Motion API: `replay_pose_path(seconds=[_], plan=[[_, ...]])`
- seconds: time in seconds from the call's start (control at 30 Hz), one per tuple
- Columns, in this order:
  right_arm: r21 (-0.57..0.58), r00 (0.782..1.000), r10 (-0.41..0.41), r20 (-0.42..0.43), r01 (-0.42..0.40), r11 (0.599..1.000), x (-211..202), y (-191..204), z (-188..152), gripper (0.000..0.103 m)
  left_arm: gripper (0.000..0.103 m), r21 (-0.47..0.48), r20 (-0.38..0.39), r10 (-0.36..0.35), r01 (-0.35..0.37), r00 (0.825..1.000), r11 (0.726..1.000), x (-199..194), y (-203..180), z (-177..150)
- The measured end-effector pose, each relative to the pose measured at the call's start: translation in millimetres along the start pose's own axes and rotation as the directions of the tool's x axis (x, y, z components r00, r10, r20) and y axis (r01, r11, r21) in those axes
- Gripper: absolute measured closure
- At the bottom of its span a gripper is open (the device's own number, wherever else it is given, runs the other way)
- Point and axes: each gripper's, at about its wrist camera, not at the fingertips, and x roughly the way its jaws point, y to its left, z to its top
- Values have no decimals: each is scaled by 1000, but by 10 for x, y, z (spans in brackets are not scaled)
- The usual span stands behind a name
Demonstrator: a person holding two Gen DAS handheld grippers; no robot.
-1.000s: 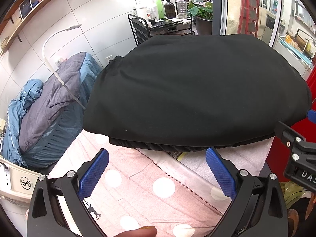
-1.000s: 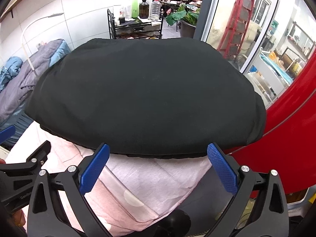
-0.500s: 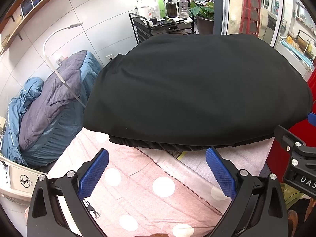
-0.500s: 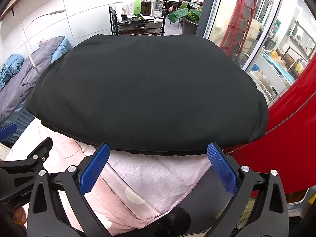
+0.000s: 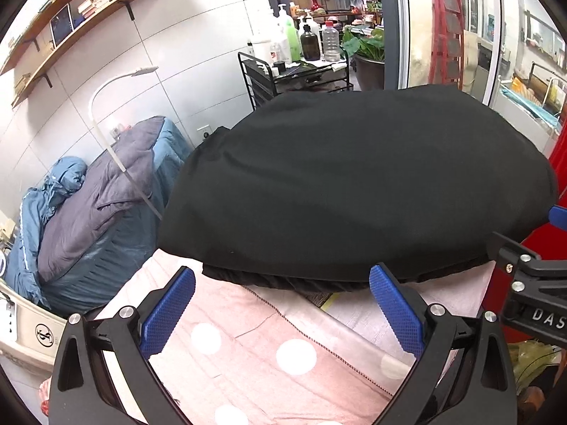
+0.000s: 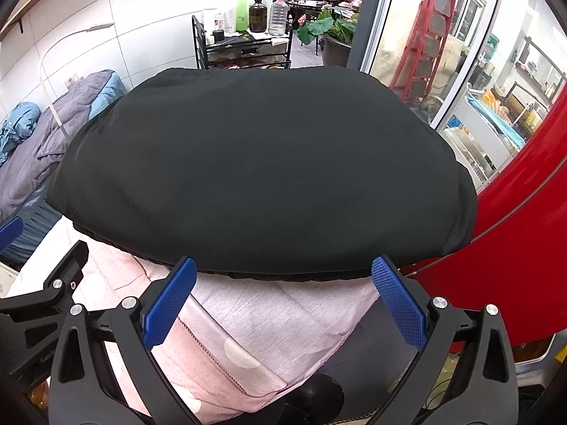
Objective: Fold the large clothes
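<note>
One black garment (image 5: 354,184), folded into a thick flat stack, lies on a pink cloth with white polka dots (image 5: 269,347) that covers the work surface. At least two layers show at its near edge, the lower one ribbed; the exact count of folds is hard to tell. The garment's far side is cut off by its own bulk.

Two grippers in view. Left gripper (image 5: 281,310): jaws spread wide, nothing between them, blue pads (image 5: 166,313) just short of the garment's near edge and not touching it. Right gripper (image 6: 283,299): jaws also wide apart and empty, tips right at the garment's front edge; contact cannot be told. Each gripper shows partly in the other's view at the frame edge.

Writing: "DAS" reads on the right gripper's body in the left view, rest cut off. A round black symbol sits on a white bin (image 5: 21,333) at lower left; its meaning is unclear.

Background: one black wire cart (image 6: 244,49) with about five or six bottles on top, labels too small to read; one green bottle (image 6: 242,10); one white arc lamp (image 5: 117,106); one heap of blue and grey bedding (image 5: 88,212); one red ladder (image 6: 425,42) behind glass; one potted plant (image 6: 329,32); a wall shelf with books (image 5: 88,0), titles illegible.
</note>
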Motion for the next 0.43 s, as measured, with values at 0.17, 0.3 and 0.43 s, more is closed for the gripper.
replay_pose_path(seconds=[0.17,0.3,0.43], plan=[[10,1000,12,6,-12,1000,-30,-15,-11,5,6,-63,-23,-49,48,999,997,45,78,8],[8,1000,11,5,-11,1000,-38,-6,-8,5,6,-43,-56,-22,19,998,999,64,44,29],[2,1000,5,8,-5,1000,-43,16,-2,5,6,-37,-57,-15,13,998,999,54,23,24]])
